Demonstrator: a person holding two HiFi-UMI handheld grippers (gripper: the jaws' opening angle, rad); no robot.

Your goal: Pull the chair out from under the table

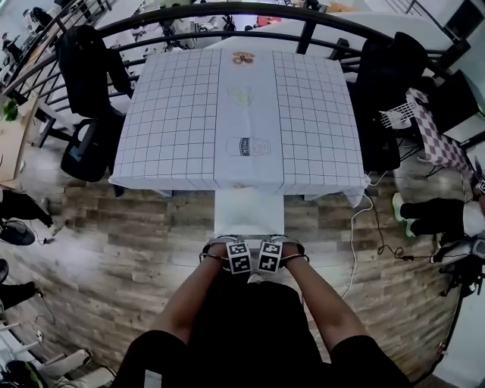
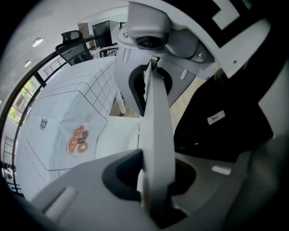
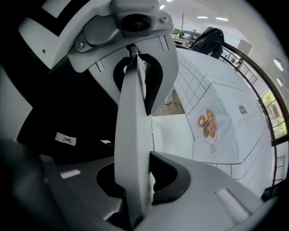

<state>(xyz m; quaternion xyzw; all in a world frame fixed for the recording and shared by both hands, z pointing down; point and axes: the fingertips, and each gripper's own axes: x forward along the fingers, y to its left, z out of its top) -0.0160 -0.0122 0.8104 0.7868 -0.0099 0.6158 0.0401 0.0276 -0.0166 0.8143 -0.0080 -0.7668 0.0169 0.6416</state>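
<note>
A white chair [image 1: 248, 214] stands at the near side of the table [image 1: 174, 114], which wears a white grid-pattern cloth. The chair's seat shows clear of the cloth's edge. My left gripper [image 1: 236, 261] and right gripper [image 1: 271, 259] sit side by side on the top edge of the backrest, both pointing down. In the left gripper view the white backrest [image 2: 156, 122] runs edge-on between the jaws, which are clamped on it. The right gripper view shows the same backrest [image 3: 132, 135] pinched between its jaws, with the seat [image 3: 169, 133] beyond.
Black office chairs stand at the table's left [image 1: 91, 83] and right [image 1: 386, 91] sides. A dark curved railing [image 1: 227, 11] runs behind. A white cable [image 1: 352, 235] trails over the wooden floor at right. People's legs show at both edges of the head view.
</note>
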